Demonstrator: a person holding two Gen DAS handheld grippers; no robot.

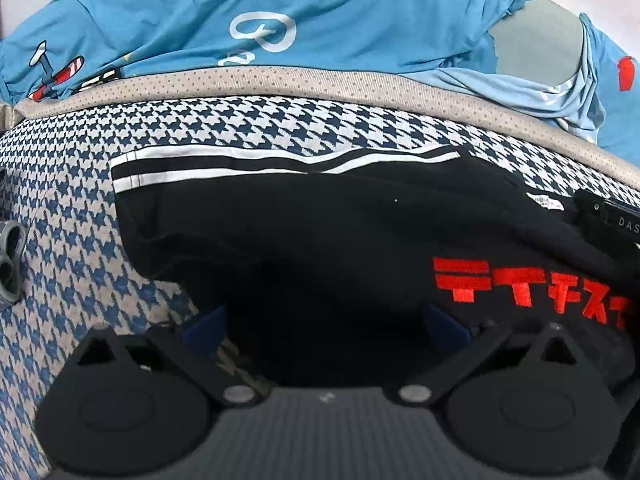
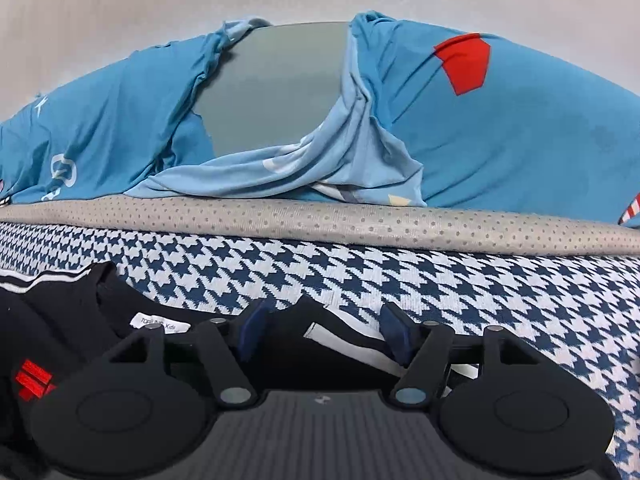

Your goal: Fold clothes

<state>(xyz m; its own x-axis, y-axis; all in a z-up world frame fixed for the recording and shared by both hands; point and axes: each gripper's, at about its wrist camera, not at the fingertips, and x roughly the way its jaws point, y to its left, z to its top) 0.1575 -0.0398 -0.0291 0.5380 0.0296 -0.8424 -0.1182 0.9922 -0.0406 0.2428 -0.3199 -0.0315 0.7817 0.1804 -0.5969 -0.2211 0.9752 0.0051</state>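
Item: black children's top [image 1: 320, 240] — soft knit, light, limp. It carries white stripes along its far hem or cuff band [image 1: 280, 160], red embroidered characters [image 1: 532, 288] and a small white neck label [image 2: 160, 325].

Handling, as judged: no stiffness at all, so it will drape and drag rather than slide as a sheet. It is not fragile. The fabric looks matte and should not slip between pads. Best hold is at an edge or corner — the striped band or a shoulder seam — pinching one or two layers, not a bunched middle.

Location: spread flat on a blue-and-white houndstooth mattress surface [image 2: 480, 280], near side. A grey dotted piping edge [image 2: 320, 220] runs across beyond it. Farther off lies a blue printed sheet [image 2: 520, 140], rumpled, with a grey patch [image 2: 272, 88] showing through a gap.

Left gripper [image 1: 326, 326]: low over the dark body of the top, cloth lying between and under the blue fingertips [image 1: 206, 330]; jaws stand apart, with no pinch on the fabric that I can make out.

Right gripper [image 2: 326, 334]: at the top's right-hand edge, a white-striped cuff [image 2: 340, 338] lying between the parted jaws. The pads do not press it — roughly half spread.
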